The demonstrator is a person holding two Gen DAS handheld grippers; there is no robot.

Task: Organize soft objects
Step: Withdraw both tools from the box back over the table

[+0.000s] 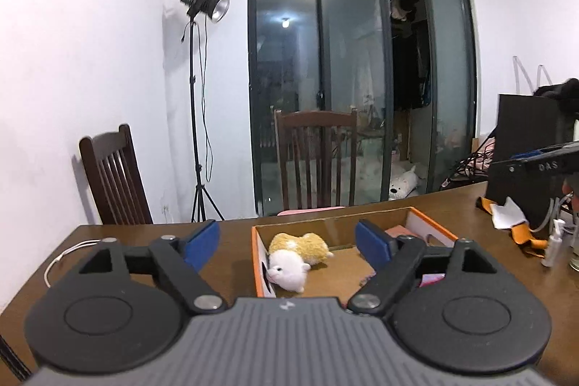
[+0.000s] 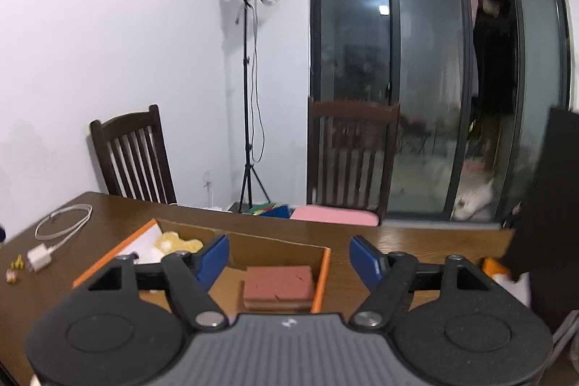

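An open cardboard box with orange rims (image 1: 259,254) sits on the brown table. A yellow and white plush hamster (image 1: 297,255) lies in its left end; in the right wrist view only its yellow back (image 2: 178,243) shows. A reddish brown sponge block (image 2: 278,287) lies in the box's right end, and its pink edge shows in the left wrist view (image 1: 398,231). My left gripper (image 1: 287,246) is open and empty, above the box's near side. My right gripper (image 2: 288,259) is open and empty, above the box's right end. The right gripper's body shows at the left wrist view's right edge (image 1: 535,165).
A white charger and cable (image 2: 54,236) lie on the table's left. Orange and white cloth (image 1: 508,217), a small white bottle (image 1: 555,243) and a black panel (image 1: 524,151) stand at the right. Two dark wooden chairs (image 1: 315,158) and a light stand (image 1: 197,104) are behind the table.
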